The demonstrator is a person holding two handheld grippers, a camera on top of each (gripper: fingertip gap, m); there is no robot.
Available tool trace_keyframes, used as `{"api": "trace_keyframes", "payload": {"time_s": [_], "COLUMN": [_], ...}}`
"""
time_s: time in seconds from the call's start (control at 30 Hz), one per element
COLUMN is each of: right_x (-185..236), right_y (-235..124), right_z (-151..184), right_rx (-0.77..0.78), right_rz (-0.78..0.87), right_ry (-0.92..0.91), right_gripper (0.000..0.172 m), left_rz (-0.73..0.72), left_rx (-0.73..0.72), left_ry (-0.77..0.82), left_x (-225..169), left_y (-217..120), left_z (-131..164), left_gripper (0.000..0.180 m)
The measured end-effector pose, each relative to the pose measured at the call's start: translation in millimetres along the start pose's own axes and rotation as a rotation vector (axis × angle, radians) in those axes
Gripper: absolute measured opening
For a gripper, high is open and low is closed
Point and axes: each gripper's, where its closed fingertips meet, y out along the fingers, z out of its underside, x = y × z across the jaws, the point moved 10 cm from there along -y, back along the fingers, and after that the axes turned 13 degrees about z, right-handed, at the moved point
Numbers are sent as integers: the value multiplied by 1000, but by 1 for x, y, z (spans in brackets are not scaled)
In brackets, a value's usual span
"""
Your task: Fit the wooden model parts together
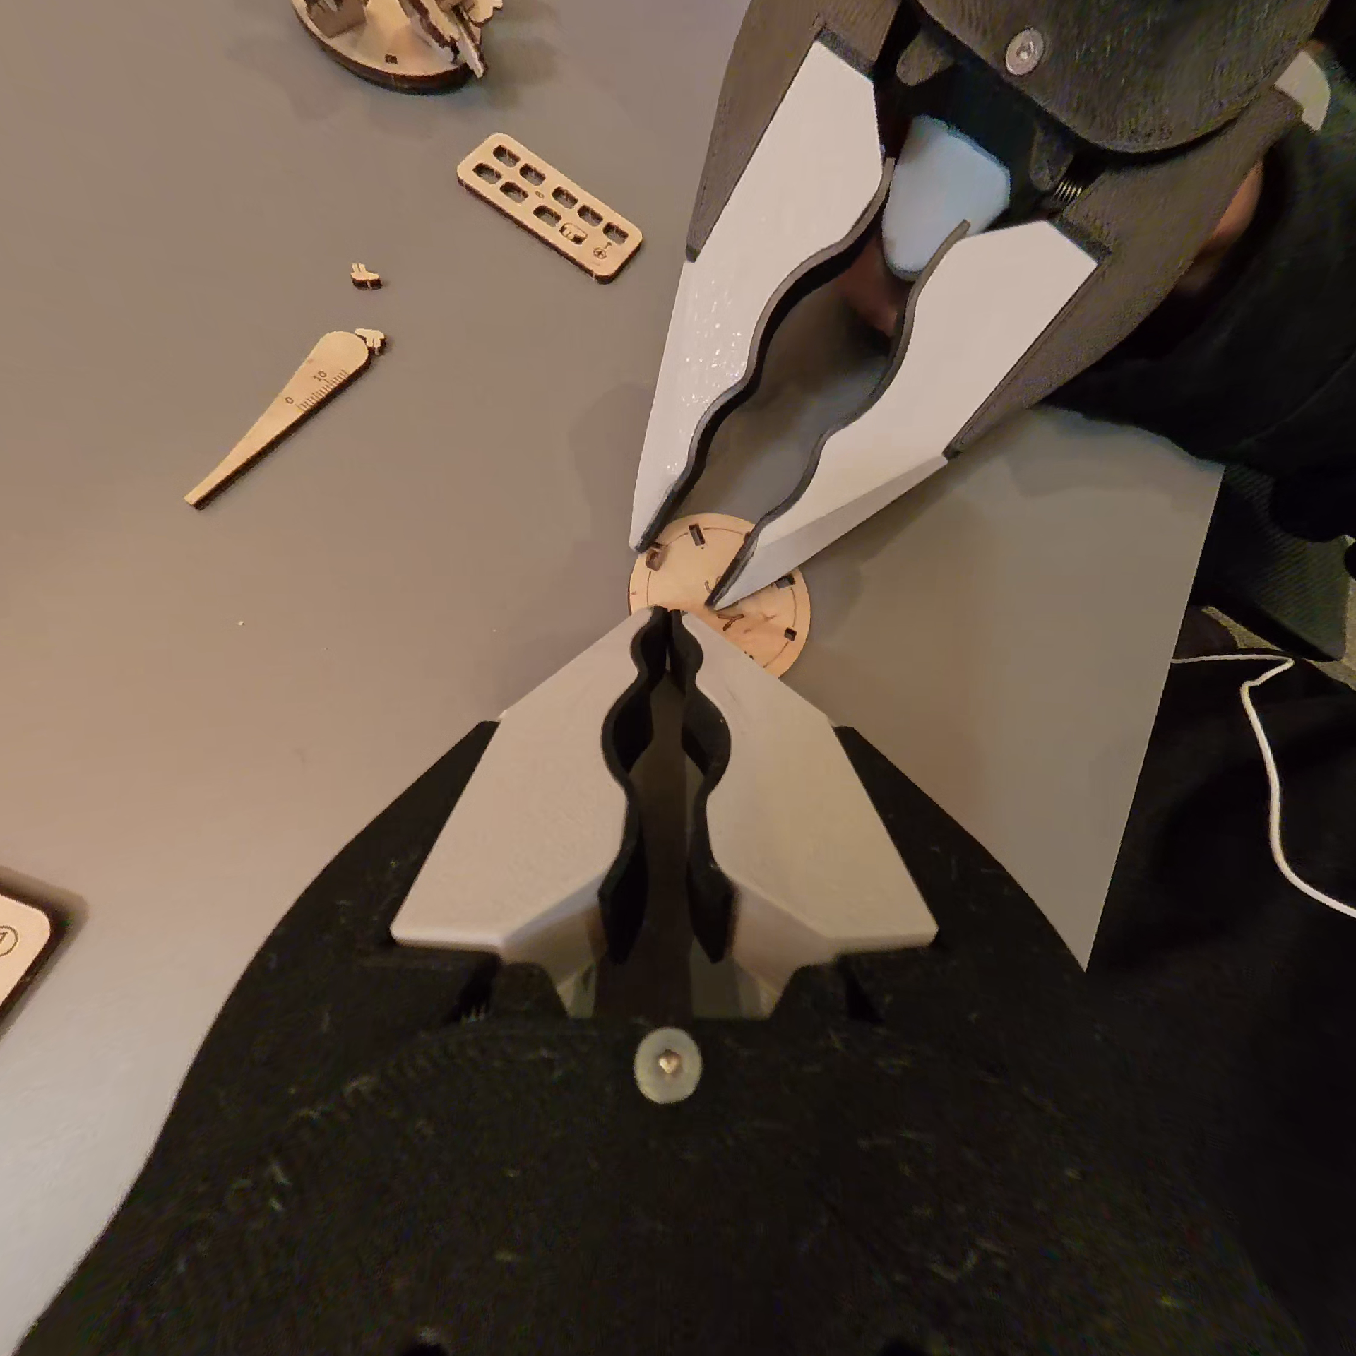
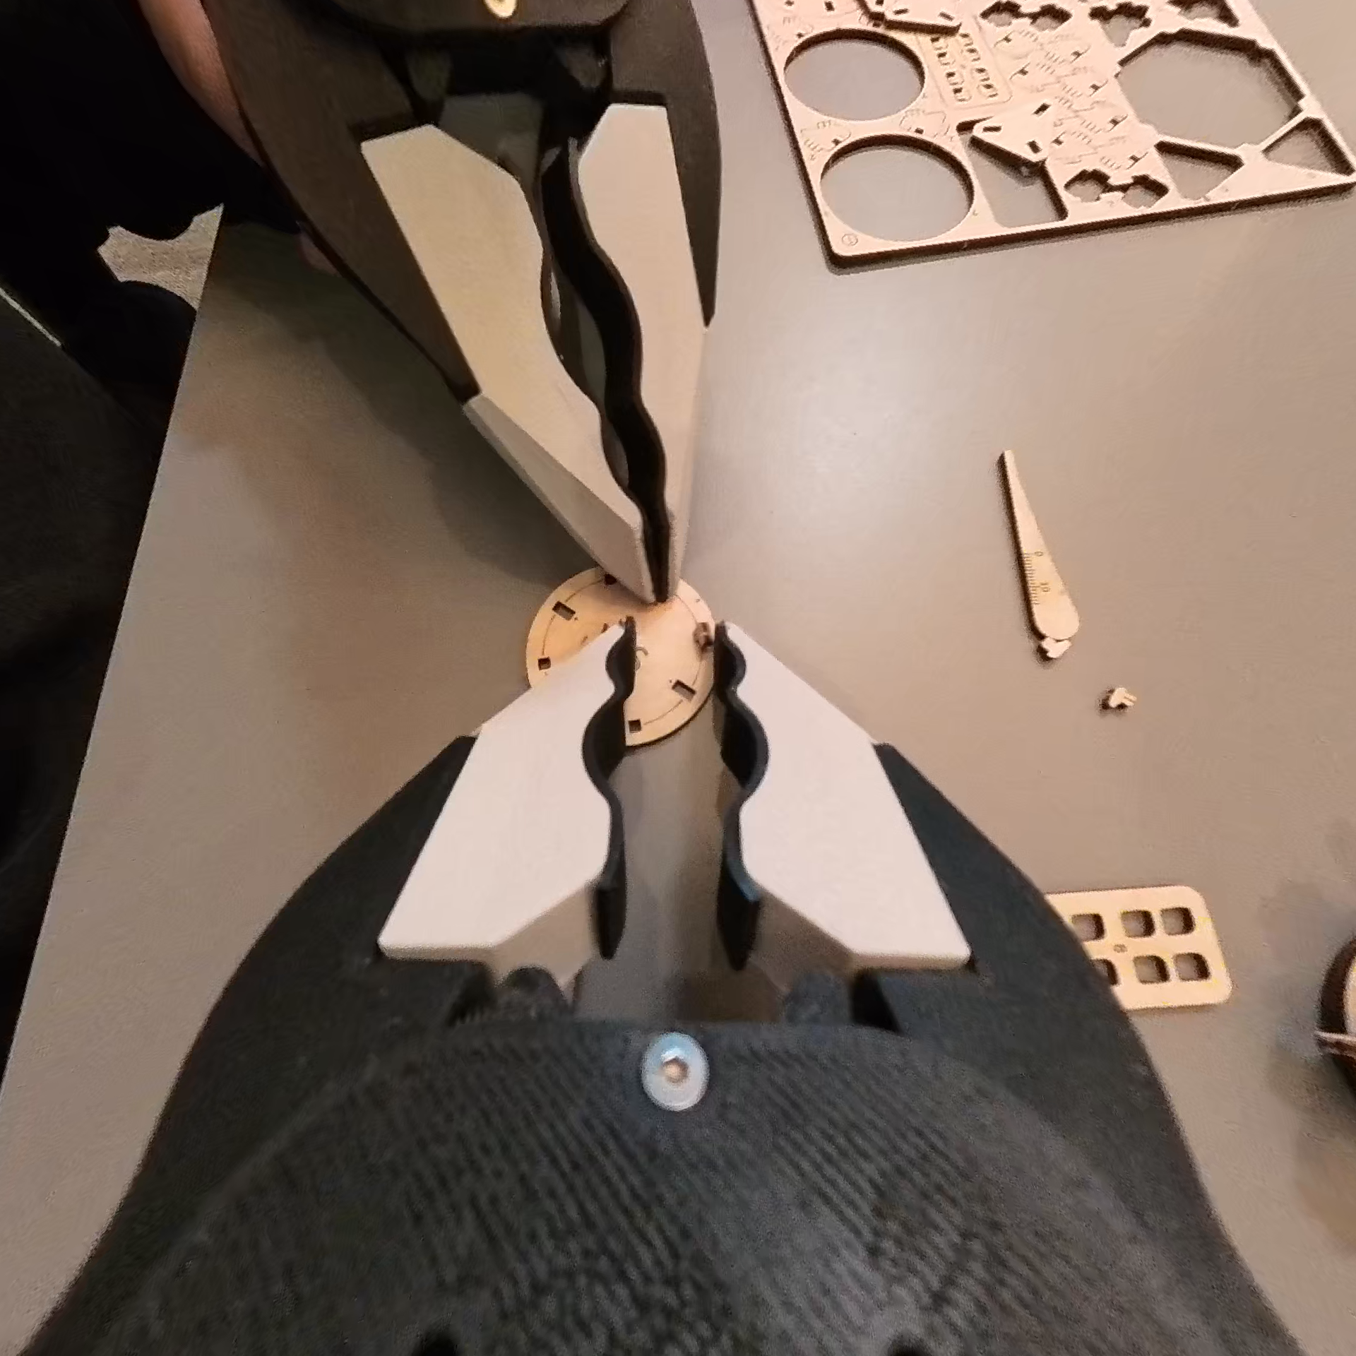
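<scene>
A round wooden disc with small slots lies flat on the grey table near its edge. My left gripper is shut with nothing between its pads, and its closed tips rest on the disc's rim. The right wrist view shows it coming from above onto the disc. My right gripper is open, its two fingertips down on the disc, straddling its middle. A tiny wooden peg stands in a slot just inside the right finger; the pads do not press it. The left wrist view shows the right gripper and the peg.
A tapered wooden scale piece, a slotted wooden strip and tiny loose bits lie on the table. A cut-out wooden sheet lies far right. A round wooden assembly stands at the back. The table edge and a white cable are close by. My two grippers' fingertips are within a few centimetres of each other. From the right gripper's tips to the tapered wooden scale piece is close to 9 cm. It is also in sight in the right wrist view.
</scene>
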Motion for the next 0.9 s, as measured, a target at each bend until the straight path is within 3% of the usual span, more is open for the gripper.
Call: {"api": "trace_keyframes", "payload": {"time_s": [0.2,0.27,0.47,0.63,0.9], "right_x": [2,3,2,0,0], "right_y": [0,-1,-1,-3,-2], "right_z": [0,0,0,0,0], "right_rx": [-9,-16,-16,-32,-21], "right_rz": [38,55,68,66,53], "right_ry": [-32,-57,-51,-30,-22], "right_gripper": [15,2,9,0,4], "left_rz": [0,0,-1,2,11], "left_rx": [0,0,0,-1,-3], "left_ry": [0,0,1,-2,-11], "left_x": [0,0,0,0,1], "left_y": [0,0,0,0,0], "left_z": [0,0,0,0,0], "left_gripper": [0,0,0,0,0]}}
